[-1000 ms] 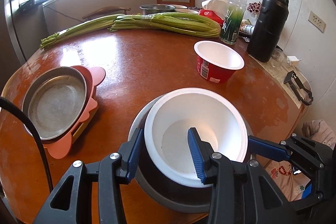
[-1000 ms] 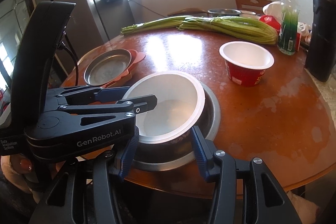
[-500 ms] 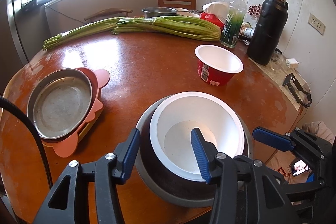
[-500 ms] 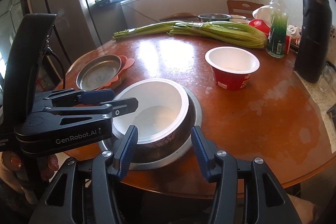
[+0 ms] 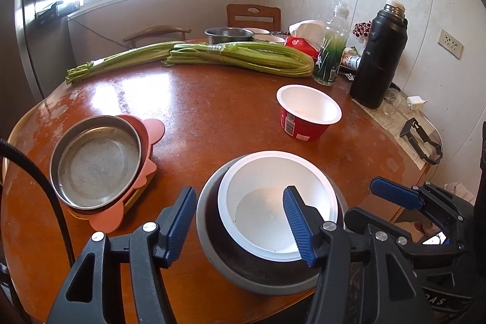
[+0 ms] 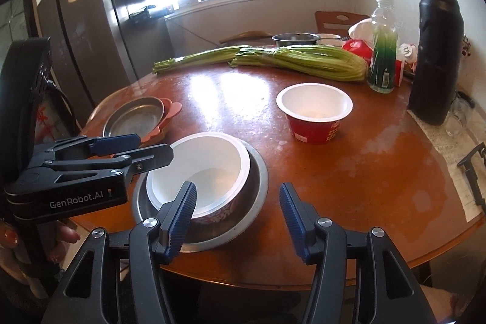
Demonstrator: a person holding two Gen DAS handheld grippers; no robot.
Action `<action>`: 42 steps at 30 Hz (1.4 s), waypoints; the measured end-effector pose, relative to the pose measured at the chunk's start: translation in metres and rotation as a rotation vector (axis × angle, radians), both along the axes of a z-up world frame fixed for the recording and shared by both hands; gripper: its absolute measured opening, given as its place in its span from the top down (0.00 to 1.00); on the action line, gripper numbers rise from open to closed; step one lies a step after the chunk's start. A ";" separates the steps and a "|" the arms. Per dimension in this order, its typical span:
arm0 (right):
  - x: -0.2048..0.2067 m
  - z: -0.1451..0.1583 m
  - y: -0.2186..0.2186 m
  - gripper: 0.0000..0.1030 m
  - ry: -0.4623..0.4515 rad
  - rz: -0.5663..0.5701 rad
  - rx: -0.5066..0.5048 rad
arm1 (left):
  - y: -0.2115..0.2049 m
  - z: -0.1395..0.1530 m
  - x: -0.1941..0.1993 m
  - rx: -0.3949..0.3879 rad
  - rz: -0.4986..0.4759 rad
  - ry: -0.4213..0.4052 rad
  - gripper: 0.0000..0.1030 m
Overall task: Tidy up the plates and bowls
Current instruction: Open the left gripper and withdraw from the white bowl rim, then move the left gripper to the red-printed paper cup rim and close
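A white bowl sits nested in a steel bowl near the table's front edge; both also show in the right wrist view. My left gripper is open just before them, its jaws apart and holding nothing. My right gripper is open and empty, off to the right of the bowls. A steel plate lies on pink and yellow plates at the left. A red paper bowl stands further back; it also shows in the right wrist view.
Celery bunches lie across the far side. A green bottle, a black thermos and a steel pot stand at the back right. A fridge stands left of the round table.
Both grippers have drawn back from the nested bowls. The left jaws have left the white bowl's rim. The right gripper has shifted right, so the bowls now lie to its left.
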State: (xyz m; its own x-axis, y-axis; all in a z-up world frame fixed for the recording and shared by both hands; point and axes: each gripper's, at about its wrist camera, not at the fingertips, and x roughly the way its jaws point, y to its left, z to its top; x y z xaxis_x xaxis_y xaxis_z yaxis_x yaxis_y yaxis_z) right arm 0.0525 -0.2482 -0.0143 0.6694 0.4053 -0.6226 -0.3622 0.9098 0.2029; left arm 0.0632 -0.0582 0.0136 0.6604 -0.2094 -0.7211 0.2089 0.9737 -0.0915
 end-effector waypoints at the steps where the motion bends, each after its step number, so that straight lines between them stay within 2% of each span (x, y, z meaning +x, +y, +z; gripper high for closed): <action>1: 0.000 0.001 0.000 0.43 -0.005 -0.006 -0.011 | 0.000 0.001 -0.001 -0.002 -0.001 -0.004 0.42; 12: 0.004 0.014 -0.017 0.42 -0.017 -0.054 0.012 | -0.008 0.024 -0.004 0.018 -0.018 -0.044 0.40; 17: 0.011 0.031 -0.024 0.42 -0.037 -0.074 0.015 | -0.020 0.045 0.002 0.049 -0.040 -0.070 0.40; 21: 0.013 0.048 -0.034 0.33 -0.074 -0.108 0.025 | -0.030 0.060 0.008 0.057 -0.058 -0.087 0.39; 29: 0.019 0.072 -0.054 0.32 -0.128 -0.170 0.031 | -0.050 0.086 0.024 0.067 -0.084 -0.118 0.37; 37: 0.030 0.087 -0.063 0.30 -0.139 -0.175 0.056 | -0.067 0.093 0.038 0.069 -0.094 -0.118 0.36; 40: 0.035 0.089 -0.066 0.30 -0.150 -0.199 0.031 | -0.071 0.095 0.044 0.078 -0.093 -0.119 0.35; 42: 0.040 0.089 -0.069 0.30 -0.132 -0.193 0.046 | -0.074 0.095 0.049 0.079 -0.090 -0.115 0.35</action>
